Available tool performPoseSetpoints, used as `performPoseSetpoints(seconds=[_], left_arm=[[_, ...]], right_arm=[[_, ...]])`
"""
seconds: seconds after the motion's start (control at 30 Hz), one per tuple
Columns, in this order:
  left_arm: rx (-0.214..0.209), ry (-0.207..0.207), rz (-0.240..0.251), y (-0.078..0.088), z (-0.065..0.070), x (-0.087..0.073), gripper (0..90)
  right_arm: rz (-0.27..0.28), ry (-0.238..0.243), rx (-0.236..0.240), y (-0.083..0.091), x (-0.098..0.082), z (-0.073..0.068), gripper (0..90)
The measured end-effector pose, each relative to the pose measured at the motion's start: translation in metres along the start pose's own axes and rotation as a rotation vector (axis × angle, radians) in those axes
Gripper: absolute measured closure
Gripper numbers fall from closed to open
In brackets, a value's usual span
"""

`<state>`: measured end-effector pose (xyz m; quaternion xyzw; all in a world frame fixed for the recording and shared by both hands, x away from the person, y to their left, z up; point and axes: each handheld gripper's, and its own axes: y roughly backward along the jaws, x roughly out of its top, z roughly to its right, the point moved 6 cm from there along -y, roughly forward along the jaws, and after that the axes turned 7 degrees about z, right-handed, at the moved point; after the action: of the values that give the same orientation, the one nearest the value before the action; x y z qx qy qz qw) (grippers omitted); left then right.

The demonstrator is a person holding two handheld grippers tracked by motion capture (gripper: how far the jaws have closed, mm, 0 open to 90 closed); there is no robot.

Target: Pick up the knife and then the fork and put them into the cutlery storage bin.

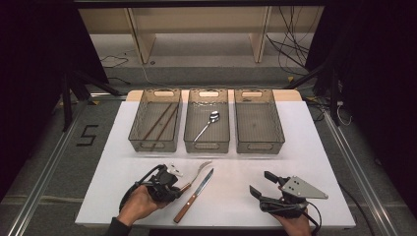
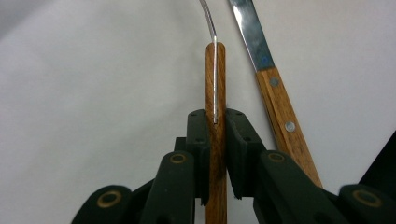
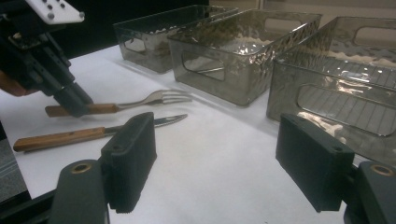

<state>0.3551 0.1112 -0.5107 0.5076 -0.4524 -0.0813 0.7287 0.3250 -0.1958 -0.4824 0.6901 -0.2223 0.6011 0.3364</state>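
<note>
A fork (image 1: 196, 170) with a wooden handle (image 2: 215, 79) lies at the near left of the white table (image 1: 295, 137), its tines pointing toward the bins. My left gripper (image 1: 174, 189) is shut on that handle, with the jaws (image 2: 215, 126) pressed against both sides of the wood. Just to its right rests a wooden-handled knife (image 1: 193, 195), (image 2: 275, 93), untouched. My right gripper (image 1: 260, 183) hovers near the front right edge, open and holding nothing (image 3: 219, 163). The right gripper view also has the fork (image 3: 149, 100), the knife (image 3: 93, 133) and the left gripper (image 3: 74, 105).
Three clear grey bins stand in a row at the back. The left bin (image 1: 135, 123) holds two chopsticks (image 1: 160, 121). A spoon (image 1: 209, 123) lies in the middle bin (image 1: 206, 146). The right bin (image 1: 259, 147) has nothing in it.
</note>
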Motion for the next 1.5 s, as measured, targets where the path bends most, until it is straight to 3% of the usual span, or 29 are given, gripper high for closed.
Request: performPoseSetpoints(seconds=[0.17,0.37,0.73,0.93,1.13,1.33,1.5], left_arm=[[-0.048,-0.008,0.039,0.012,0.004,0.011,80.4],[-0.132,-0.055,0.049,0.012,0.023,0.028,80.4],[-0.202,-0.141,0.024,0.007,0.044,0.053,80.4],[-0.238,-0.181,-0.003,0.004,0.053,0.062,80.4],[-0.266,-0.224,-0.034,0.004,0.060,0.066,80.4],[-0.283,-0.239,-0.046,0.002,0.066,0.070,80.4],[-0.292,-0.245,-0.051,0.003,0.070,0.070,80.4]], right_arm=[[-0.002,0.016,0.021,-0.003,0.003,-0.007,29.0],[-0.010,0.115,0.058,-0.009,0.013,-0.024,28.9],[-0.086,0.464,0.138,-0.032,0.015,-0.067,30.1],[-0.116,0.586,0.146,-0.045,0.013,-0.080,31.6],[-0.144,0.742,0.123,-0.052,0.008,-0.088,34.9],[-0.178,0.901,0.076,-0.055,-0.002,-0.090,41.7],[-0.194,1.005,0.053,-0.056,-0.008,-0.092,48.1]])
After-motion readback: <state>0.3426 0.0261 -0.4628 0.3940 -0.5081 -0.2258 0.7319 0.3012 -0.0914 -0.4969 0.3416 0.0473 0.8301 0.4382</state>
